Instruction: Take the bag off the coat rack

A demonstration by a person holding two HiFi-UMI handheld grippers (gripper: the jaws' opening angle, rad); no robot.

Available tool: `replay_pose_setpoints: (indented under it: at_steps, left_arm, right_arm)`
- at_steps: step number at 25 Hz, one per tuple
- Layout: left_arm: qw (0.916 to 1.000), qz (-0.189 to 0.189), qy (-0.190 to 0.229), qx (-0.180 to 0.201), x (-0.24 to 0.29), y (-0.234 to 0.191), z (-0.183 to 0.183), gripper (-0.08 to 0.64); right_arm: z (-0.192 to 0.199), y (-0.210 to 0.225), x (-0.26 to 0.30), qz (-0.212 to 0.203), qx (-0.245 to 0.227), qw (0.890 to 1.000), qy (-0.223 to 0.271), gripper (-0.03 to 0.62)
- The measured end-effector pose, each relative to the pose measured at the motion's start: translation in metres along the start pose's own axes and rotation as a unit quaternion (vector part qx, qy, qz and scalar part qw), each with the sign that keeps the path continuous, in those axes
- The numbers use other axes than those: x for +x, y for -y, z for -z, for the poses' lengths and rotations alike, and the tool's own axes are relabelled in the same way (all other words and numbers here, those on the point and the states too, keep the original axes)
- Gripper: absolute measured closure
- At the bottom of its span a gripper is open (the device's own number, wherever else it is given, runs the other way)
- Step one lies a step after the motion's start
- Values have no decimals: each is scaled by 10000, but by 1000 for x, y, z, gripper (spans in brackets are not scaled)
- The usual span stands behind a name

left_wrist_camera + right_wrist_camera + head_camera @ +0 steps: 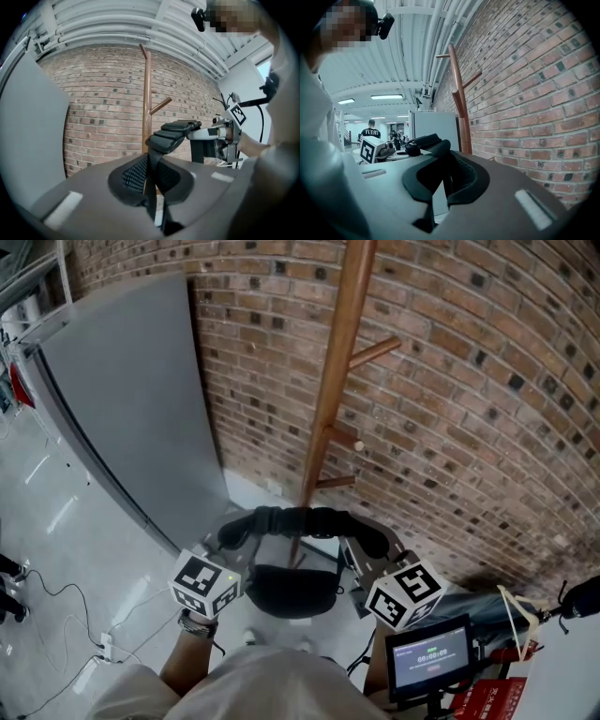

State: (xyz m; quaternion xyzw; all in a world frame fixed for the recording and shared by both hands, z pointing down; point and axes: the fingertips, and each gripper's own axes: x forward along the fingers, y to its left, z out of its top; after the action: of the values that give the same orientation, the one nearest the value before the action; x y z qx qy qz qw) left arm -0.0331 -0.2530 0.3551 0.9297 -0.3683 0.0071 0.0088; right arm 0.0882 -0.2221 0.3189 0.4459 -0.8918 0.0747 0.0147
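Note:
The bag's black padded strap [305,521] stretches level between my two grippers. The bag's dark body [295,592] hangs below it, close to my chest. My left gripper [234,535] is shut on the strap's left end. In the left gripper view a band of the strap [151,168] runs up out of the shut jaws. My right gripper [370,545] is shut on the right end, and the strap [436,145] leaves its jaws toward the other gripper. The wooden coat rack [337,371] stands just behind against the brick wall. Its pegs [375,352] are bare.
A tall grey panel [131,399] leans on the brick wall [469,409] to the left of the rack. Cables [56,615] lie on the floor at the left. A small screen [429,657] and a red item sit at the lower right. People stand far off [371,131].

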Motion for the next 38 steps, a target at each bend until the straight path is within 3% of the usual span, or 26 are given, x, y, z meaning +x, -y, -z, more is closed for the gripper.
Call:
replay_pose_setpoints:
  at_steps: [8, 38]
  left_arm:
    - [9999, 8, 153, 64, -2, 1, -14, 555]
    - [9998, 15, 179, 73, -1, 1, -19, 555]
  right_arm:
    - [-12, -1, -2, 75, -158, 9996, 204, 588]
    - [-4, 3, 2, 73, -79, 9999, -4, 590]
